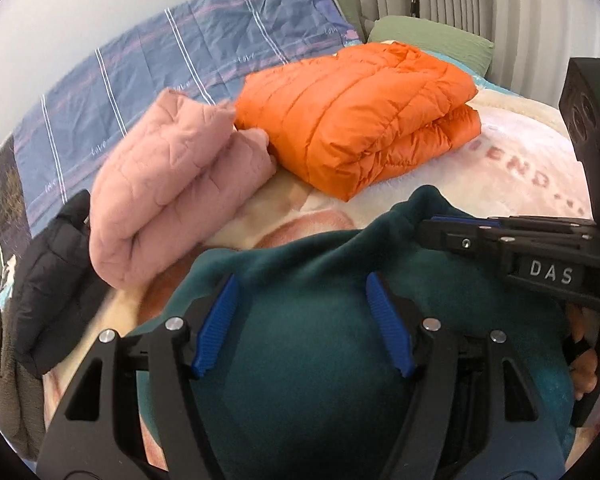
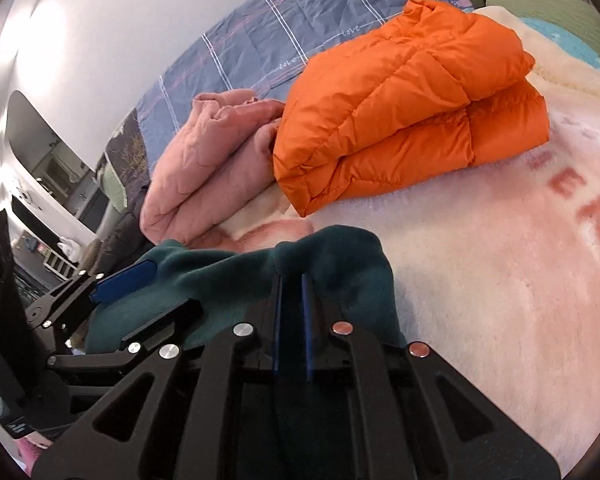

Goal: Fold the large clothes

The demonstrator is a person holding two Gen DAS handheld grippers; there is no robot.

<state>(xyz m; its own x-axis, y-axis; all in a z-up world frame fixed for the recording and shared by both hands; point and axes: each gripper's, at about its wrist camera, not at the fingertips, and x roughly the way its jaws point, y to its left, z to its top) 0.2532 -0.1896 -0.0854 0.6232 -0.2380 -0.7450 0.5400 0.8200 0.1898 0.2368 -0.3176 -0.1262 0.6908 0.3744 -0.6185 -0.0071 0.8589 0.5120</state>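
Note:
A dark green fleece garment [image 1: 300, 340] lies bunched on the bed in front of both grippers; it also shows in the right wrist view [image 2: 220, 272]. My left gripper [image 1: 302, 292] is open, its blue pads spread over the fleece. My right gripper [image 2: 294, 276] is shut on a fold of the green fleece at its far edge; it enters the left wrist view from the right [image 1: 432, 228]. The left gripper shows at the left of the right wrist view [image 2: 128, 276].
A folded orange puffer jacket [image 1: 360, 120] and a folded pink quilted garment [image 1: 172, 184] lie beyond on the cream and pink blanket [image 1: 520, 168]. A black jacket [image 1: 48, 280] lies at the left. A blue striped quilt [image 1: 180, 64] sits behind, along the wall.

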